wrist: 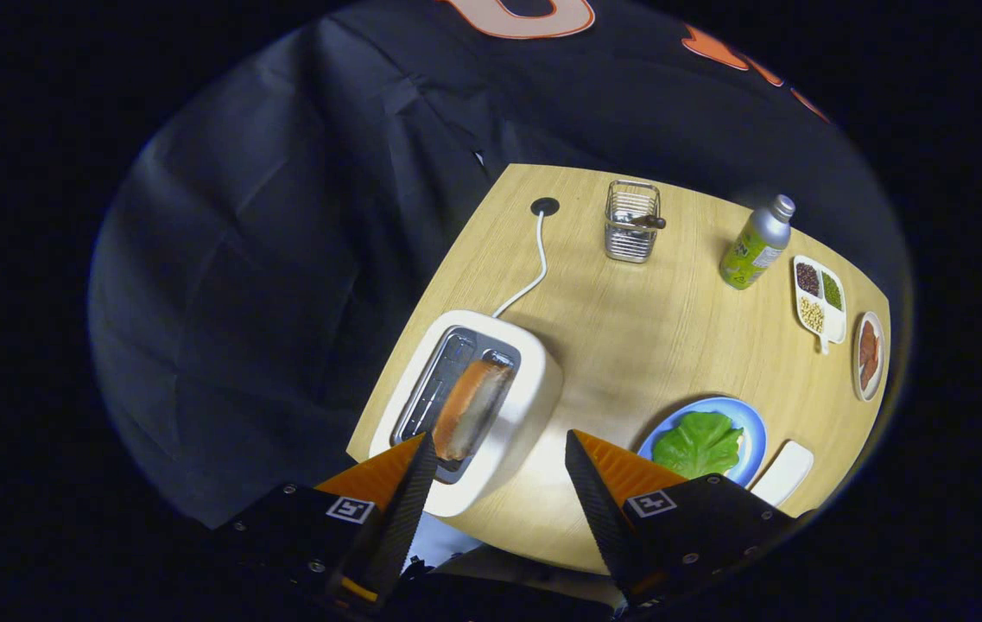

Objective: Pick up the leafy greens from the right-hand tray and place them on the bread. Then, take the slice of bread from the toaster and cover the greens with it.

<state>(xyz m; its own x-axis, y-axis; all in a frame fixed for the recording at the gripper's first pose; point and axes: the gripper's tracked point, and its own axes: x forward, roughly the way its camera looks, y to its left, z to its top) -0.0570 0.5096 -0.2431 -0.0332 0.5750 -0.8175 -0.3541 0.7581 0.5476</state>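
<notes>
Gripper view, looking down on a wooden table (629,345). Gripper (499,453) hanging above the near left corner, fingers spread wide apart, nothing pinched between them. Just past the left fingertip (421,449): white toaster (491,397), sitting at the left edge, one slice of bread (471,408) standing up out of its right-hand slot, browned crust showing, close to that fingertip but not clamped; touching or not, cannot tell. White cord (534,268) running from the toaster to a dark grommet hole (545,206) near the far left corner. Beyond the right finger (586,484), near the front edge: blue plate (754,428) with leafy greens (698,443) lying on top, pale sliver of bread peeking out at the leaf's right rim. Empty white tray (784,471) just beside the plate, toward the near right corner. Along the far edge: wire basket (631,223) and a green bottle (754,244), well apart. Along the right edge: divided dish of beans (819,301), then a small oval plate of sliced meat (868,356).
</notes>
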